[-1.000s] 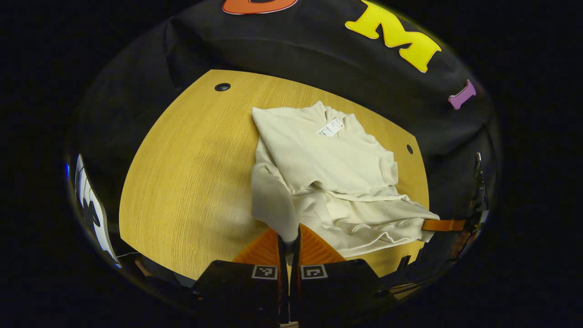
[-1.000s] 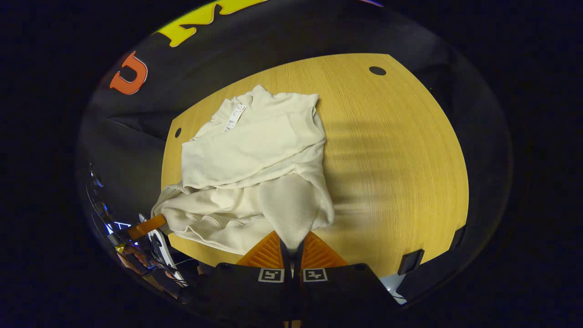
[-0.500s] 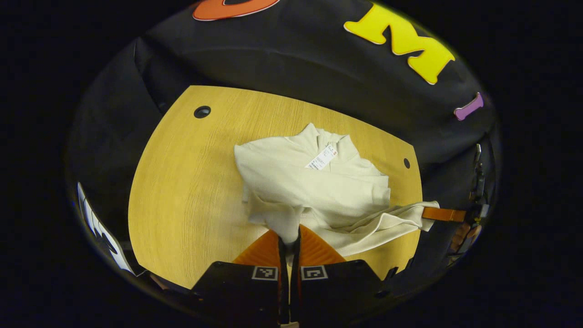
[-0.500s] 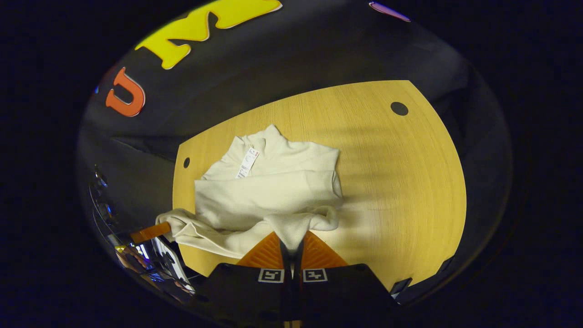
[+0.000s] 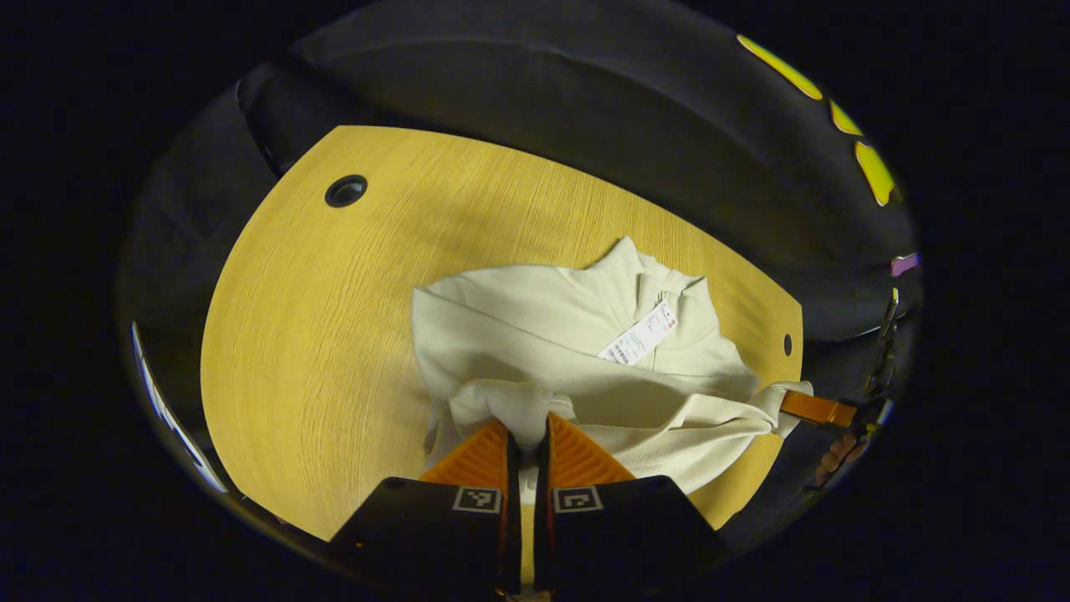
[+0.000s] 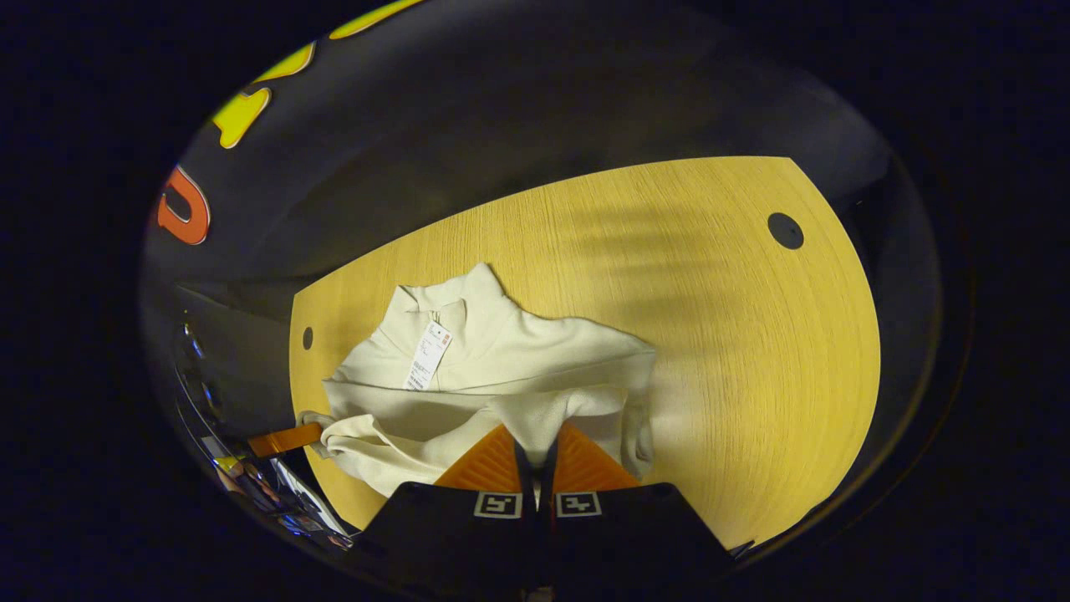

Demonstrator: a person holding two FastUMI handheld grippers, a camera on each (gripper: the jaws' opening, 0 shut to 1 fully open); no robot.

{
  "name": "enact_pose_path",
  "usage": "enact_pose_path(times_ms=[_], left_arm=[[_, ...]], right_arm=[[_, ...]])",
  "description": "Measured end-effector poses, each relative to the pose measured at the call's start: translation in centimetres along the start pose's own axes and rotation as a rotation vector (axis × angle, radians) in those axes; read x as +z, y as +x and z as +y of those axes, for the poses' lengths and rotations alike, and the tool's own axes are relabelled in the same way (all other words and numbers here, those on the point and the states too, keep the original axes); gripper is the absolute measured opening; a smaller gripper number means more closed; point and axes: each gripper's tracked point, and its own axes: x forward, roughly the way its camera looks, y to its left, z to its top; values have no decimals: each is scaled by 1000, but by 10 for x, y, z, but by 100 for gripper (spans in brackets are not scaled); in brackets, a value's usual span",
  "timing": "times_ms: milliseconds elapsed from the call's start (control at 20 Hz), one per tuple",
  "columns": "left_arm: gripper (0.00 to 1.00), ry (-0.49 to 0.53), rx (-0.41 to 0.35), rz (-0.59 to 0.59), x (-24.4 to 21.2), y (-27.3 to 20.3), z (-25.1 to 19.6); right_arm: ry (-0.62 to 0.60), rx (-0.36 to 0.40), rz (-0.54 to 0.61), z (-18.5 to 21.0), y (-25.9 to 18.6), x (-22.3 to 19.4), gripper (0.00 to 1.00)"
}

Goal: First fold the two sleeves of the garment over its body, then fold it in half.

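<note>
A cream garment (image 5: 535, 334) of soft, finely knitted cloth is seen lying on a yellow wood-grain table (image 5: 318, 318), its collar pointing toward the far edge and a white paper tag (image 5: 642, 338) hanging at the neck. In the left gripper view, the left gripper (image 5: 527, 439) is held low over the near part of the table, its two ribbed fingers closed tight on a bunched corner of the garment's hem. In the right gripper view, the right gripper (image 6: 535, 447) is posed the same way, pinched shut on the other hem corner. The lifted hem is stretched between the two grippers in loose, rounded folds above the flat upper body. A round dark hole (image 5: 345, 191) is set in the tabletop.
</note>
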Motion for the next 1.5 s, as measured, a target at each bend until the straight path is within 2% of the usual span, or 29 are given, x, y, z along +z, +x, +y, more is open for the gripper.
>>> enact_pose_path(times_ms=[50, 150, 200, 250, 300, 350, 400, 450, 500, 700, 850, 1000, 1150, 1250, 1400, 1500], left_arm=[[8, 0, -5, -39, 12, 5, 0], [14, -13, -24, -104, 8, 3, -2], [24, -23, -39, -120, 4, -1, -1], [33, -38, -61, -128, 2, -2, 0], [54, -51, -74, -129, 1, -5, 2], [66, -61, -76, -137, 0, -4, 2], [96, -66, -80, -156, 3, -6, 2], [90, -64, -79, -181, 6, -11, 3], [95, -52, -65, -205, 12, -12, 5], [98, 68, -1, -306, 26, -26, 8], [98, 105, 4, -420, 37, -73, -3], [98, 152, 37, -583, 44, -143, -18], [98, 219, 55, -743, 39, -219, -24], [98, 261, 70, -838, 27, -268, -32], [98, 283, 58, -917, -2, -318, -35], [98, 268, 42, -963, -19, -344, -32]], right_arm=[[-10, -10, -30, 2, 2, -4, 1], [-19, -35, -74, 3, 9, -16, 1], [-22, -29, -90, 4, 8, -15, 5], [-19, -20, -118, 6, 10, -10, 18], [-5, -8, -145, 11, 10, 0, 27], [-1, 7, -158, 15, 10, 1, 52], [-3, 10, -164, 15, 12, -2, 76], [-12, 1, -172, 13, 11, -3, 82], [-24, -6, -185, 13, 11, -3, 94], [-89, -24, -256, 16, -12, 0, 96], [-134, -27, -327, 27, -51, 1, 97], [-198, -34, -439, 39, -116, -3, 97], [-244, -34, -563, 53, -191, -13, 95], [-273, -18, -639, 62, -241, -27, 97], [-324, -72, -846, 65, -327, -34, 97], [-330, -77, -987, 77, -379, -45, 97]])
